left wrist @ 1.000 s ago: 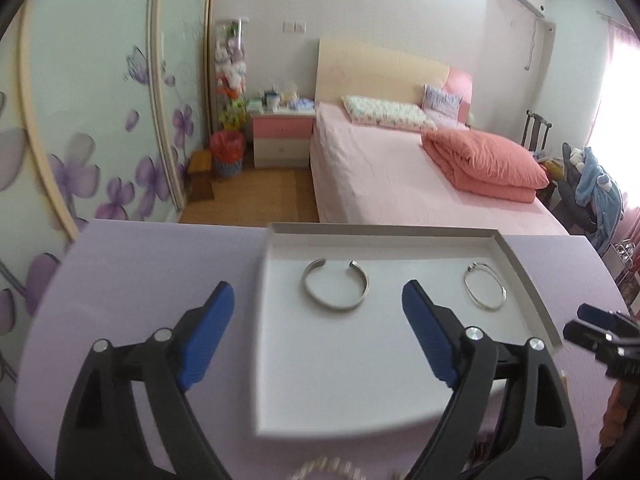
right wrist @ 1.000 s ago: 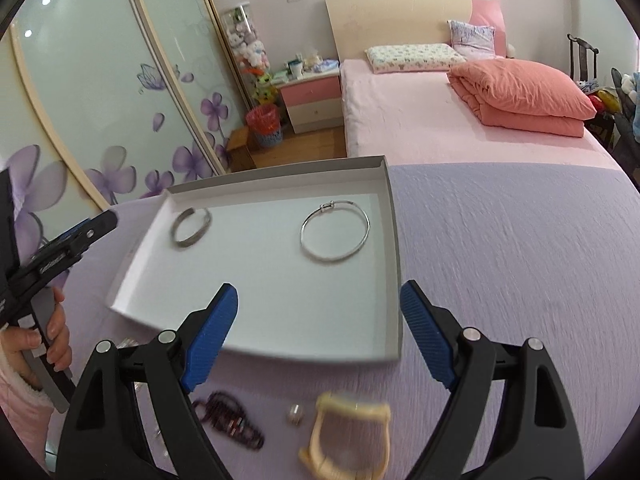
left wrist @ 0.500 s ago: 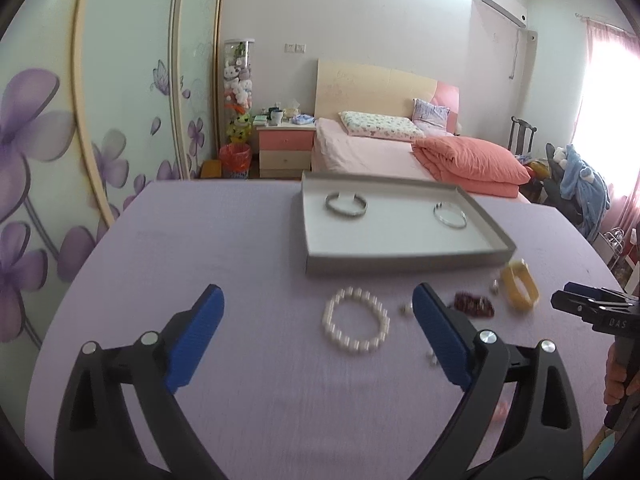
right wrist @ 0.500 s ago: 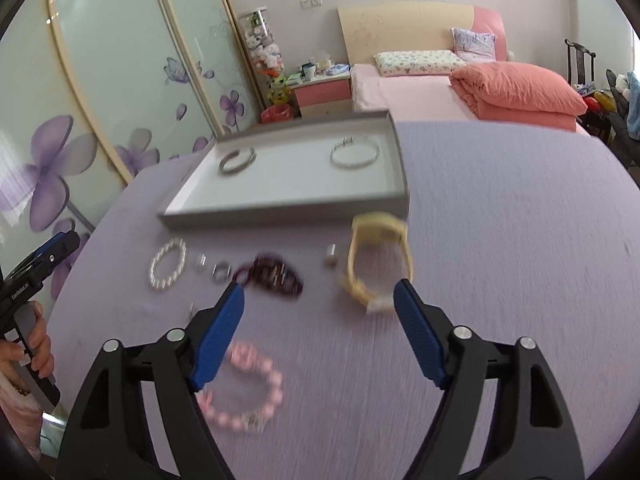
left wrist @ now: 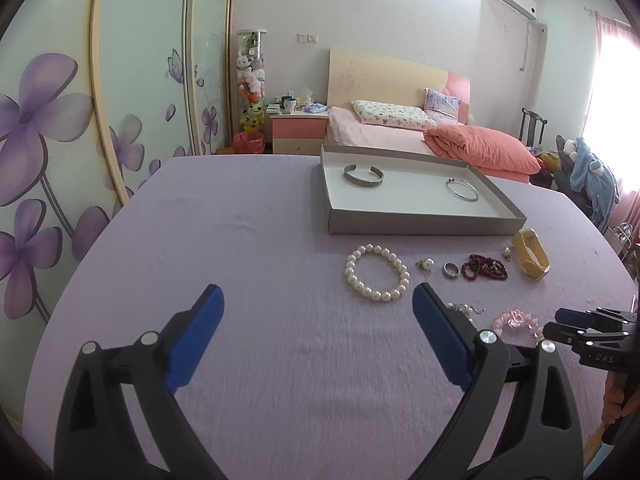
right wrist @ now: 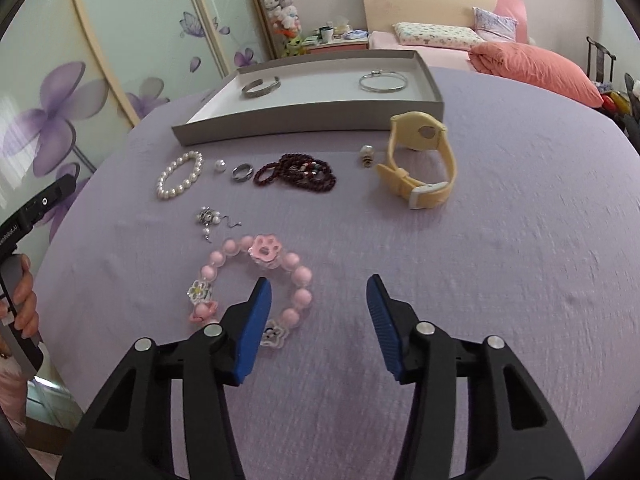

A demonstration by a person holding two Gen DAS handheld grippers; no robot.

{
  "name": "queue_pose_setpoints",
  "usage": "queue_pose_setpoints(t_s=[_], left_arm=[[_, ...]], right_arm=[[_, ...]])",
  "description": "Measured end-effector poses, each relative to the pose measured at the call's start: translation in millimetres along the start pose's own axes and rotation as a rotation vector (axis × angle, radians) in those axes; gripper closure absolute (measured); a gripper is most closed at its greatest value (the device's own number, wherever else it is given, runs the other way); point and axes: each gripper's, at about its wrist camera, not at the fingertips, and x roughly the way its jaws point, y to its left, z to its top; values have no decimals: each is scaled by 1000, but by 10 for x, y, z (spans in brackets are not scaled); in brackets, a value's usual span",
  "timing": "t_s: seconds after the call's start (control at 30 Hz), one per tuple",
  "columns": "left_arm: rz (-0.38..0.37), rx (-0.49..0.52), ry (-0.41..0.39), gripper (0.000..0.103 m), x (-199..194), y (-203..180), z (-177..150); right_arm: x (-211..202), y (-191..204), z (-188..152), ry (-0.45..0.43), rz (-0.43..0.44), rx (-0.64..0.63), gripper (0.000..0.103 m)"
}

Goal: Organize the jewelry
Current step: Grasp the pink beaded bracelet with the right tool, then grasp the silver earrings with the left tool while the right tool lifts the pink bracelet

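Observation:
A grey tray [left wrist: 424,222] [right wrist: 304,114] at the far side of the lilac table holds a silver cuff [left wrist: 363,176] [right wrist: 262,87] and a thin silver bangle [left wrist: 462,190] [right wrist: 383,81]. In front of it lie a white pearl bracelet [left wrist: 376,273] [right wrist: 179,175], a silver ring [left wrist: 451,270] [right wrist: 243,171], dark red beads [left wrist: 484,269] [right wrist: 298,172], a yellow watch [left wrist: 532,253] [right wrist: 420,164], earrings [right wrist: 210,218] and a pink bead bracelet [left wrist: 516,320] [right wrist: 256,280]. My left gripper [left wrist: 318,336] is open and empty, back from the pearls. My right gripper [right wrist: 319,316] is open and empty, its left finger over the pink bracelet.
A bed [left wrist: 400,132] with a pink duvet [left wrist: 480,148] stands behind the table. A flower-painted wardrobe [left wrist: 80,120] runs along the left. A chair with clothes [left wrist: 588,184] stands at the right. The right gripper [left wrist: 588,330] shows at the left wrist view's right edge.
Both grippers have pulled back from over the tray toward the near side of the table. The loose jewelry in front of the tray has come into view. The right jaws have narrowed somewhat.

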Motion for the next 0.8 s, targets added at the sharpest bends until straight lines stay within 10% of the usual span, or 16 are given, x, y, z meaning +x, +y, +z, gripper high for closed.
queue_pose_setpoints(t_s=[0.6, 0.67, 0.8], left_arm=[[-27, 21, 47, 10, 127, -148, -88], [-38, 25, 55, 10, 144, -192, -107], [-63, 44, 69, 10, 166, -307, -145]], right_arm=[[191, 225, -43, 10, -102, -118, 69], [186, 232, -43, 10, -101, -140, 87], [143, 201, -75, 13, -117, -156, 89]])
